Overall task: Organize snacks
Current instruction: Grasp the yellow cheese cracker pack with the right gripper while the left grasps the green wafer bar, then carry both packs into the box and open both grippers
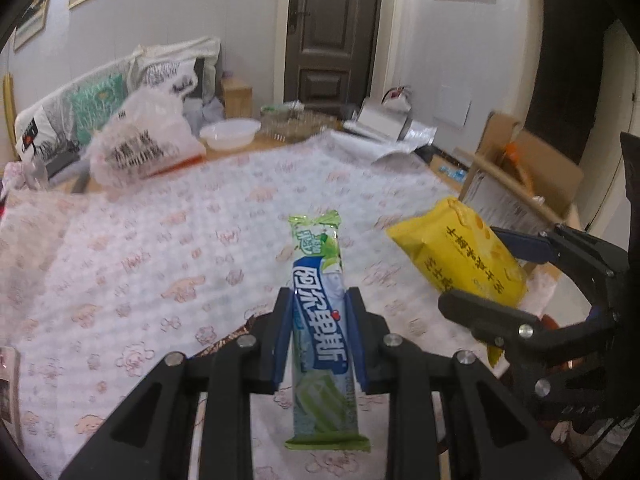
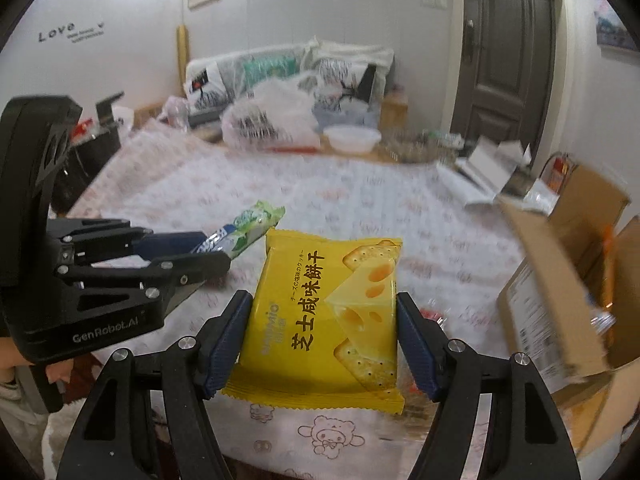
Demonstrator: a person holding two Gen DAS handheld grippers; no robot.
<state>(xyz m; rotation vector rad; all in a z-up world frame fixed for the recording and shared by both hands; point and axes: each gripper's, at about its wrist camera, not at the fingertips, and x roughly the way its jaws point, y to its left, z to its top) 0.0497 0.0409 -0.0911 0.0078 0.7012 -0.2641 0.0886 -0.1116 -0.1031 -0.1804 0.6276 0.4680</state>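
My left gripper (image 1: 320, 300) is shut on a long green and blue candy stick pack (image 1: 322, 332) and holds it above the patterned tablecloth (image 1: 180, 248). It also shows in the right wrist view (image 2: 216, 254), with the candy pack (image 2: 250, 226) sticking out past its tips. My right gripper (image 2: 324, 300) is shut on a yellow cheese cracker packet (image 2: 326, 316), held above the table. In the left wrist view the right gripper (image 1: 480, 268) holds the yellow packet (image 1: 460, 256) at the right, close beside the left one.
An open cardboard box (image 2: 560, 280) stands at the table's right edge. At the far end sit a white plastic bag (image 2: 272, 120), a white bowl (image 2: 352, 138) and a wire basket (image 1: 296, 120). Pillows (image 1: 80, 112) lie behind. A dark door (image 1: 332, 28) is beyond.
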